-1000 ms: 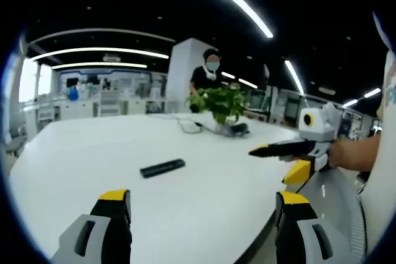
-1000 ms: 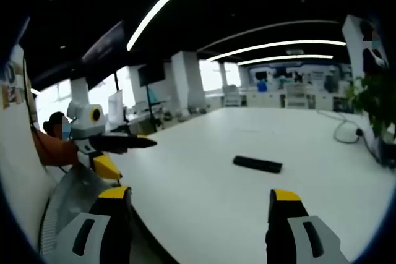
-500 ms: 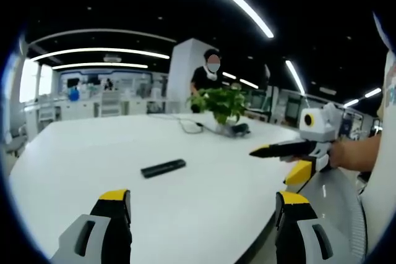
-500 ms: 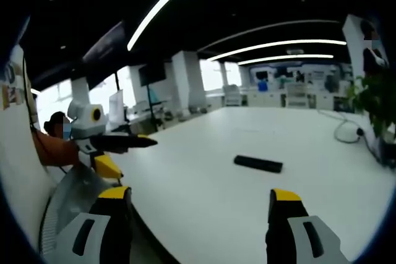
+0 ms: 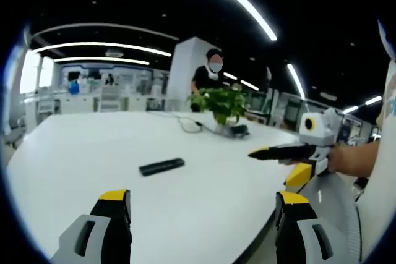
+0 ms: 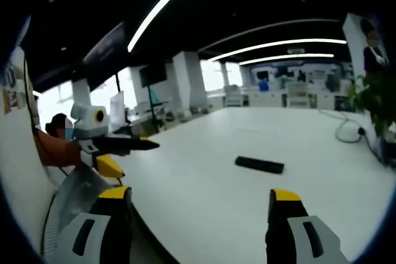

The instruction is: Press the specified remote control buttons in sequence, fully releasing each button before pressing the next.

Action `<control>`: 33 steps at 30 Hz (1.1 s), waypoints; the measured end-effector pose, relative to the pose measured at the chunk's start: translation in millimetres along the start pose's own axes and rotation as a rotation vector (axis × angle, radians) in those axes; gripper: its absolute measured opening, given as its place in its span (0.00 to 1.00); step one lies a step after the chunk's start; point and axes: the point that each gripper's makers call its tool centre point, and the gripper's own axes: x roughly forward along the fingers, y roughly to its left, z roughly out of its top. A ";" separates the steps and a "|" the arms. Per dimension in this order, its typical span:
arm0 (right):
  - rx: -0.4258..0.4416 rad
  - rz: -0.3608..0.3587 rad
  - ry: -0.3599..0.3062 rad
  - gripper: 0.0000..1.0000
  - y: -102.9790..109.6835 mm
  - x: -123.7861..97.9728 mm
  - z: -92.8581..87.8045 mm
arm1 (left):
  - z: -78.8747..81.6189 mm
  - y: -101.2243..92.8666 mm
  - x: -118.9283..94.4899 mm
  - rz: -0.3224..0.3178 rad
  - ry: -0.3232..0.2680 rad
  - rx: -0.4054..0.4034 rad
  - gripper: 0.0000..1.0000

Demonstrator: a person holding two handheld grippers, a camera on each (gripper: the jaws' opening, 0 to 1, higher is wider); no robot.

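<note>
One black remote control (image 5: 162, 166) lies flat on the white table (image 5: 74, 171), well apart from both grippers. The left gripper (image 5: 204, 214) and the right gripper (image 6: 201, 214) have released, wide-apart fingers, holding nothing. One potted plant (image 5: 219, 104) stands at the far side.

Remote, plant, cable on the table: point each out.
remote (image 5: 161, 166): left gripper view, middle of its black body.
plant (image 5: 221, 102): left gripper view, its green leaves.
cable (image 6: 342, 132): right gripper view, the loop lying on the table.
</note>
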 end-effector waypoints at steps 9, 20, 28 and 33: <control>0.013 0.014 0.002 0.90 1.5 1.9 2.1 | 4.0 0.9 1.3 -0.009 -0.004 -0.014 1.00; 0.017 0.015 -0.034 0.89 -6.1 3.5 21.8 | 23.0 15.4 3.6 -0.007 -0.019 -0.002 0.99; -0.034 0.006 -0.049 0.90 -18.9 8.2 45.5 | 38.6 28.4 8.6 -0.018 -0.023 0.041 1.00; -0.088 0.005 -0.039 0.90 -29.4 9.9 58.1 | 46.0 30.2 15.3 -0.040 -0.015 0.073 0.99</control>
